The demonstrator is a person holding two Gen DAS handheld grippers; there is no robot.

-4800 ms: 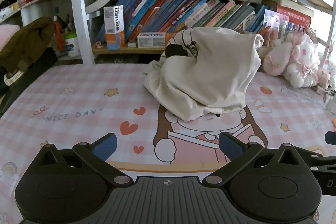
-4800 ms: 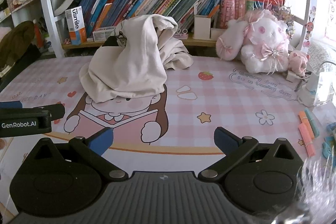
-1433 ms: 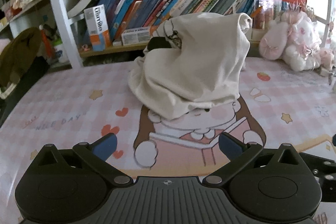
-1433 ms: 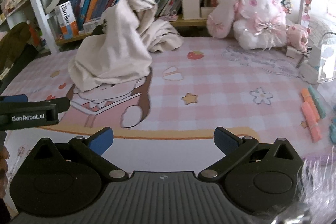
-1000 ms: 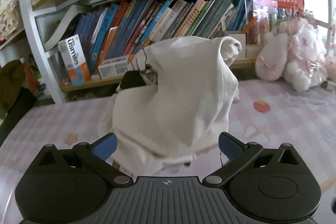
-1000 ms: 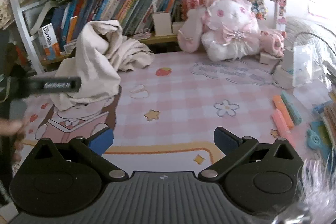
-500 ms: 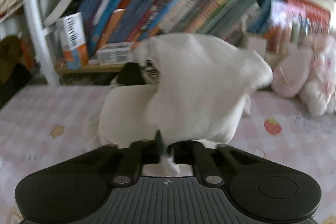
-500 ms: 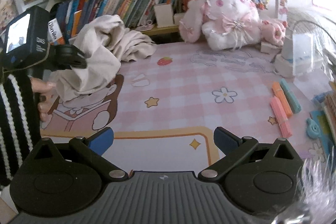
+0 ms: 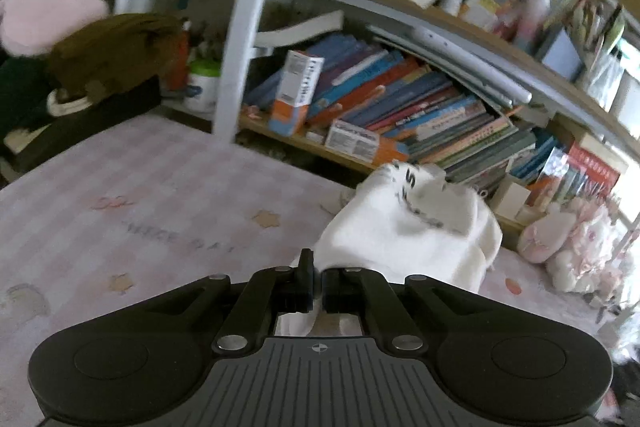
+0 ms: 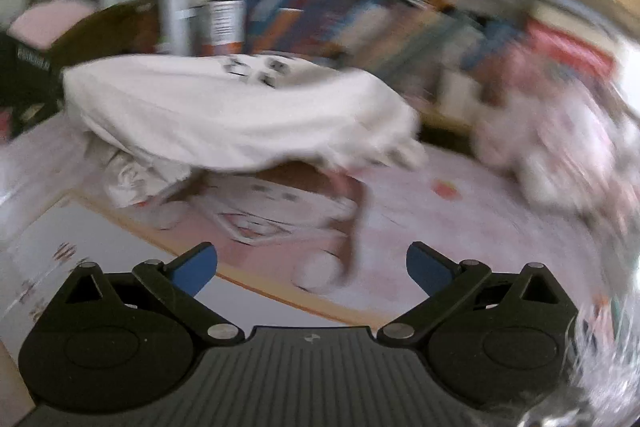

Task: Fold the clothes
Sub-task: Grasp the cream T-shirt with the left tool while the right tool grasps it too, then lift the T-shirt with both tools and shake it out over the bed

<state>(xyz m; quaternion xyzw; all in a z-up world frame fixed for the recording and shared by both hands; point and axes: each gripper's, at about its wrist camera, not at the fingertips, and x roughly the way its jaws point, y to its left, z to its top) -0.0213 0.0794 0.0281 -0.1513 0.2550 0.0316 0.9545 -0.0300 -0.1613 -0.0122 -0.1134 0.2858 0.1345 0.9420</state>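
Observation:
A cream garment point(image 9: 412, 239) with dark print hangs above the pink checked mat point(image 9: 152, 195). My left gripper point(image 9: 316, 283) is shut on its near edge, cloth pinched between the fingers. In the blurred right wrist view the same cream garment point(image 10: 224, 115) is stretched out sideways above the mat point(image 10: 440, 227), its left end held up at the frame's left. A lower fold droops onto the mat. My right gripper point(image 10: 312, 267) stands open over the mat, a short way in front of the cloth, with nothing between its blue fingertips.
A white-framed bookshelf point(image 9: 400, 115) full of books runs along the back. Pink plush toys point(image 9: 572, 243) sit at the far right. A brown and a pink cushion point(image 9: 100, 51) lie at the back left, next to a white cup.
My left gripper, shut on the garment, has lifted it and swung left. The right gripper has swept left toward the cloth, still open. The heap is now pulled out long.

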